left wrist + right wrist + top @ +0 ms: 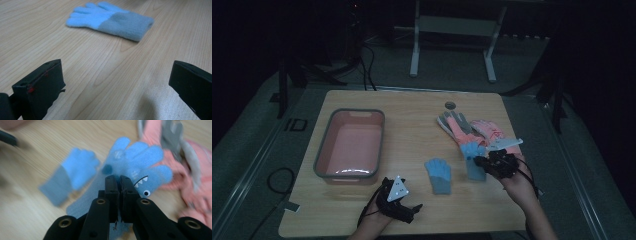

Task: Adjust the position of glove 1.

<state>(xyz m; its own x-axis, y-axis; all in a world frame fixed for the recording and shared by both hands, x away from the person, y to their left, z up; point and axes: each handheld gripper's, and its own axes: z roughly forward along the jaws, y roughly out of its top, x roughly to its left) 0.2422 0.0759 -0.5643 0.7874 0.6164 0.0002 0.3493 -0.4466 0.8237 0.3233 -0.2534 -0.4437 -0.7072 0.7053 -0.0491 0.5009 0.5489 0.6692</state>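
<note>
Blue glove point(140, 160) with a shark face is pinched in the closed right gripper point(119, 180), beside the pink gloves point(492, 131). Its mate point(438, 175) lies flat on the table point(412, 145), cuff toward the person, nearer the wide-open, empty left gripper point(404, 210).

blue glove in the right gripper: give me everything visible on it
The blue knit glove with a shark face is fuzzy and soft: light blue fingers, a greyer cuff, white teeth and an eye printed on one side. The right gripper has its black jaws shut on its palm, fingers fanned away from the camera. In the high view it sits at the right of the wooden table, beside the pink and grey gloves.
</note>
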